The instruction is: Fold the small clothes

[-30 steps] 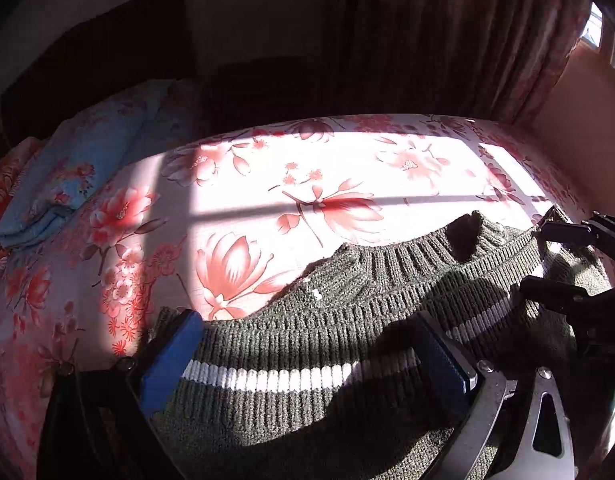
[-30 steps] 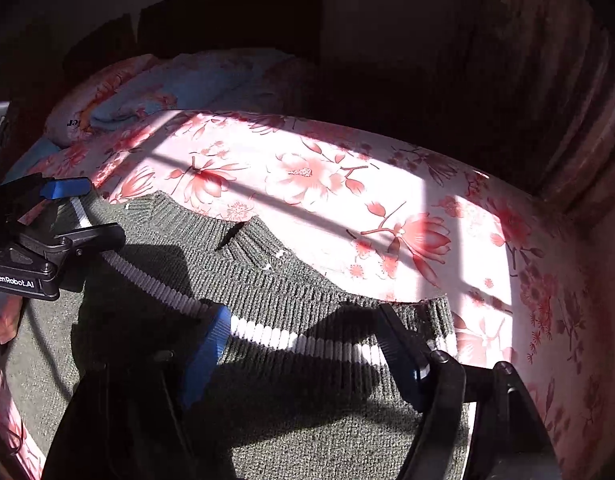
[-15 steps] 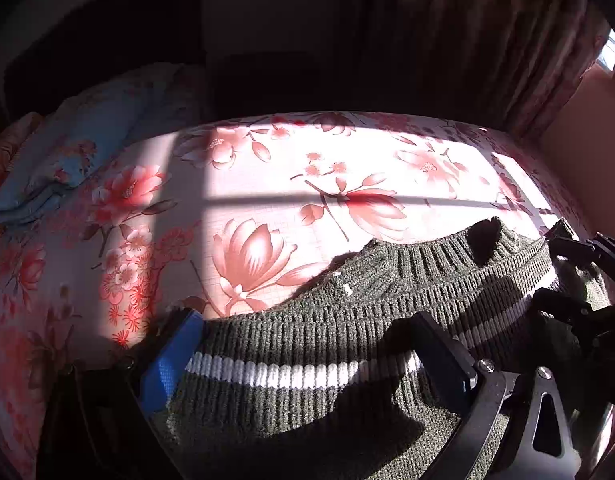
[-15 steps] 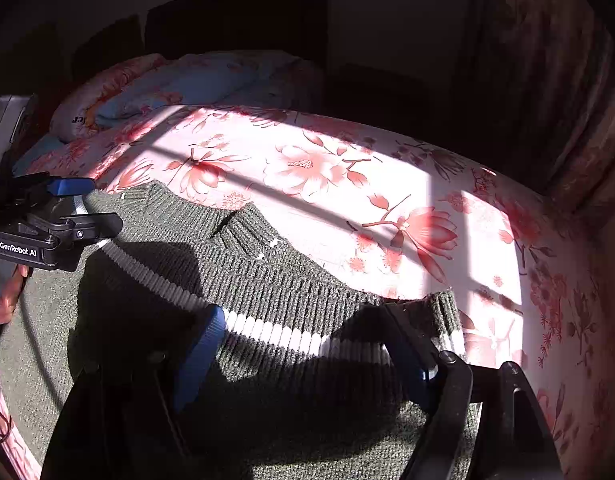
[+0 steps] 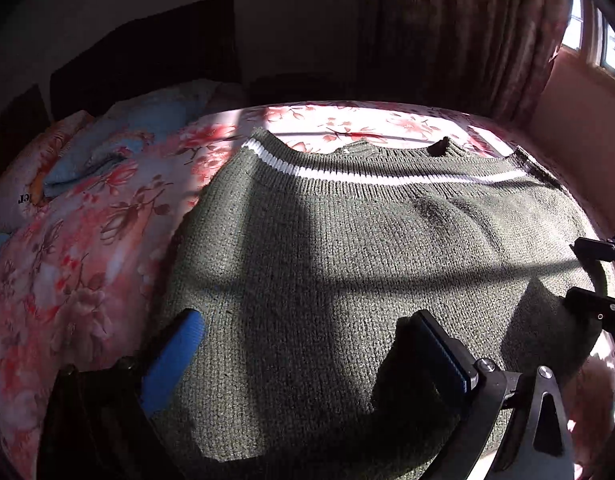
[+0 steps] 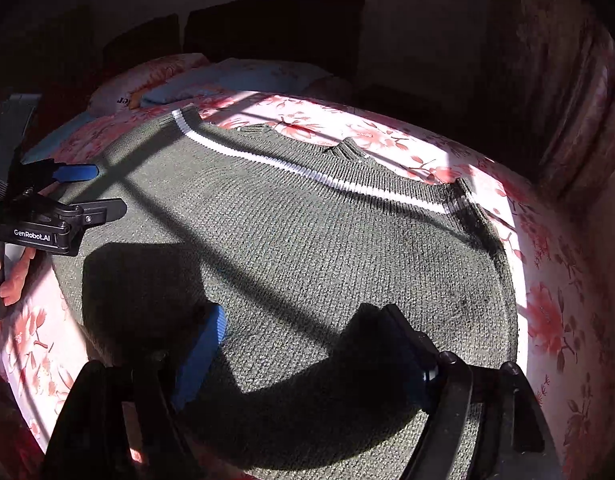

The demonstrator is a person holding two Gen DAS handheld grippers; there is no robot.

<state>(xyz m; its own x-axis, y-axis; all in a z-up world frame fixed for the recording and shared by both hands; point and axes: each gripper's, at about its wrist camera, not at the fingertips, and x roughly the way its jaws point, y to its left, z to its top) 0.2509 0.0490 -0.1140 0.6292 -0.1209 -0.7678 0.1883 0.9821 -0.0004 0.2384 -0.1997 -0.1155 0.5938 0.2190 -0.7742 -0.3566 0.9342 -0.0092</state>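
The grey knitted sweater (image 5: 347, 264) lies spread flat on the floral bedsheet (image 5: 67, 280), covering most of the near part of the bed. Its ribbed hem with one white stripe (image 5: 371, 178) forms the far edge, on the side away from both cameras. The stripe runs side to side in the left wrist view and slants from upper left to lower right in the right wrist view (image 6: 307, 172). The garment's body extends from that hem toward the cameras; its near end is hidden below both grippers, so its long axis cannot be determined. Sunlight and bars of shadow cross the knit.

The left gripper (image 5: 307, 360) is over the near left part of the sweater. Its jaws stand wide apart, with only flat knit visible between the blue pads (image 5: 171, 364). Nothing is clamped.

The right gripper (image 6: 307, 360) is over the near right part of the sweater. Its jaws are also wide apart and hold nothing. Whether either gripper's fingertips touch the fabric cannot be determined.

In the right wrist view, the person's hand (image 6: 11, 276) is at the left frame edge behind the left gripper's body.

A pillow (image 5: 107, 152) lies at the far left of the bed. A dark curtain (image 5: 467, 40) hangs behind the bed.
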